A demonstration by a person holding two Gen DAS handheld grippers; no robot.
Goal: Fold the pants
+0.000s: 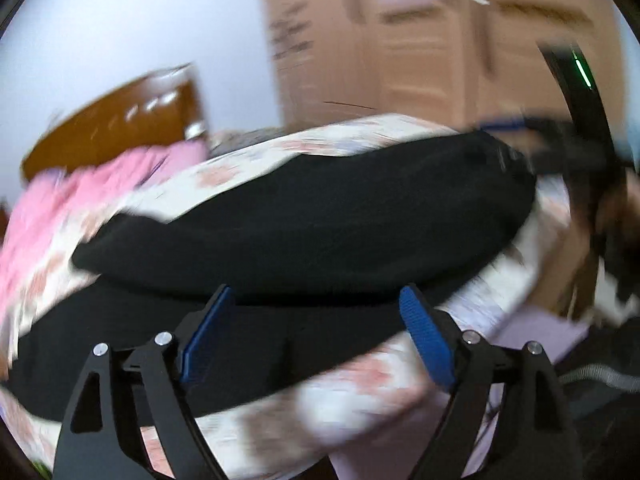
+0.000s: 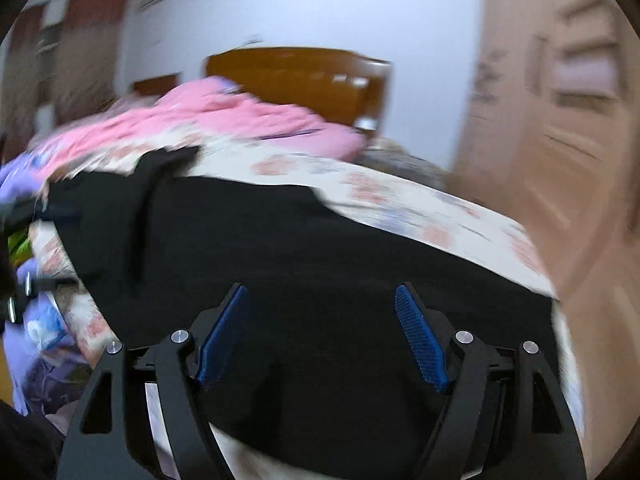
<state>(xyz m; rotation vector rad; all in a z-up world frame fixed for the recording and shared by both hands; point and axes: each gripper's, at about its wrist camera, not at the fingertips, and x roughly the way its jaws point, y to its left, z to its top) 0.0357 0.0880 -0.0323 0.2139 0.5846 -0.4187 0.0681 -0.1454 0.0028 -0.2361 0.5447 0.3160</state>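
My left gripper (image 1: 318, 300) stands with its blue pads (image 1: 428, 340) spread wide and nothing pinched between them; the cloth lies beneath and beyond the tips, not pressed by either pad. In my left wrist view the black pants (image 1: 304, 216) lie folded in a long dark band across the floral bedsheet (image 1: 352, 140), with a pink blanket (image 1: 80, 192) heaped at the left and the brown wooden headboard (image 1: 120, 128) behind it. A tan wardrobe (image 1: 420, 40) fills the back, all smeared by blur.

My right gripper (image 2: 322, 300) is likewise released, pads (image 2: 420, 344) apart, gripping nothing. In my right wrist view the pants (image 2: 280, 248) spread flat over the bedsheet (image 2: 420, 208) right under the fingers. The pink blanket (image 2: 240, 116) sits beyond them against the headboard (image 2: 296, 76), and the wardrobe (image 2: 560, 120) stands at the right.
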